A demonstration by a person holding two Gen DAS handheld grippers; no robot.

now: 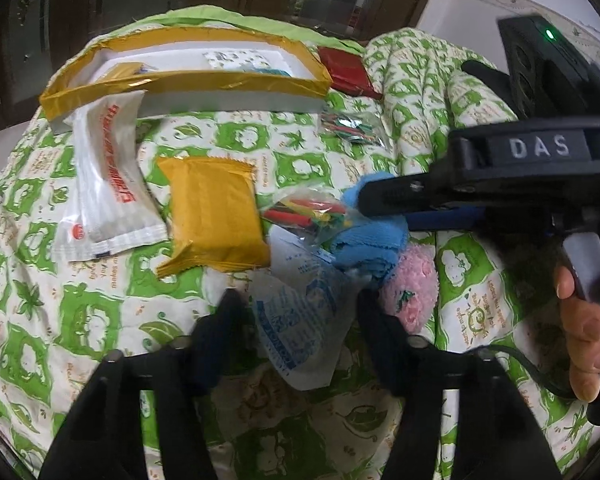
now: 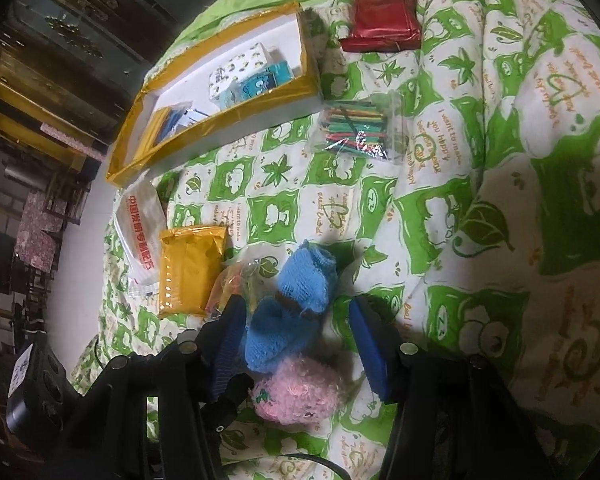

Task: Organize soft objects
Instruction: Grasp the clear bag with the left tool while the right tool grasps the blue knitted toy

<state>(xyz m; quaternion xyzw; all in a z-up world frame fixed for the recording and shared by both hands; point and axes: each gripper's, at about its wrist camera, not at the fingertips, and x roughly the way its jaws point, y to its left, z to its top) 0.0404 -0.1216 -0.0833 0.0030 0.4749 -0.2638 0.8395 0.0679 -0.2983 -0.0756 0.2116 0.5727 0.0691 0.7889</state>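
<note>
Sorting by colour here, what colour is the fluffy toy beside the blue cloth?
Pink fluffy toy, clearest in the right wrist view.

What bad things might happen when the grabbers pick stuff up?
The left gripper straddles a clear printed packet overlapped by the bag of sticks; lifting might drag that bag. The right gripper straddles the blue cloth beside the pink fluffy toy, so it may snag both.

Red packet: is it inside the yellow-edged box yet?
No, the red packet lies on the green-and-white quilt just outside the yellow-edged box, past its end wall.
</note>
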